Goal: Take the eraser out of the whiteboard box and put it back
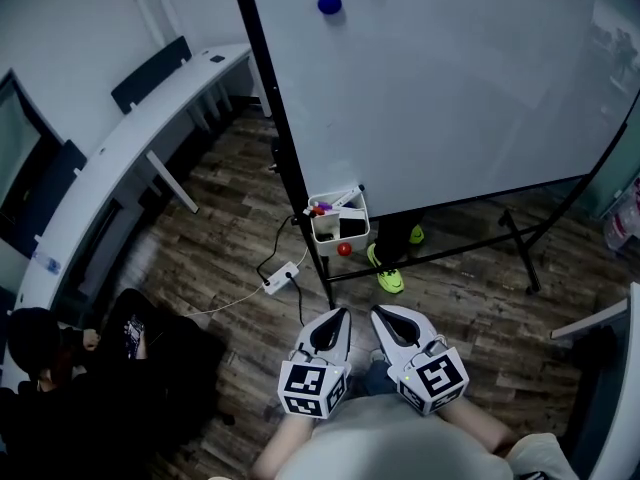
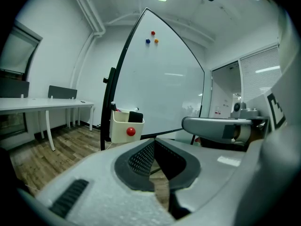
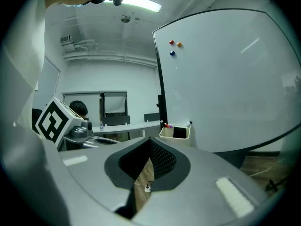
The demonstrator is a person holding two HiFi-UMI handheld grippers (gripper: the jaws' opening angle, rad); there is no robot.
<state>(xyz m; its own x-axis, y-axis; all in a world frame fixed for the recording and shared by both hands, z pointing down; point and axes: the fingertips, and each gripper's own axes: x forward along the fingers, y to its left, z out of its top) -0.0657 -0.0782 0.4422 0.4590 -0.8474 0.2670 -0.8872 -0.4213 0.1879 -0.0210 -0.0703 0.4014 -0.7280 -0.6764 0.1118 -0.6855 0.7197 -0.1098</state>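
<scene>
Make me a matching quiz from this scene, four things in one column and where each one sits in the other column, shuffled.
Things:
1 eraser
2 blue magnet
3 red magnet
4 power strip

Places:
A on the floor
B high on the whiteboard
C on the front of the whiteboard box
D inside the whiteboard box

Pairs: 1-D, 2-B, 3-C, 4-A

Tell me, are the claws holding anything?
No. The left claw and right claw are both shut and empty; the eraser sits in the box.
</scene>
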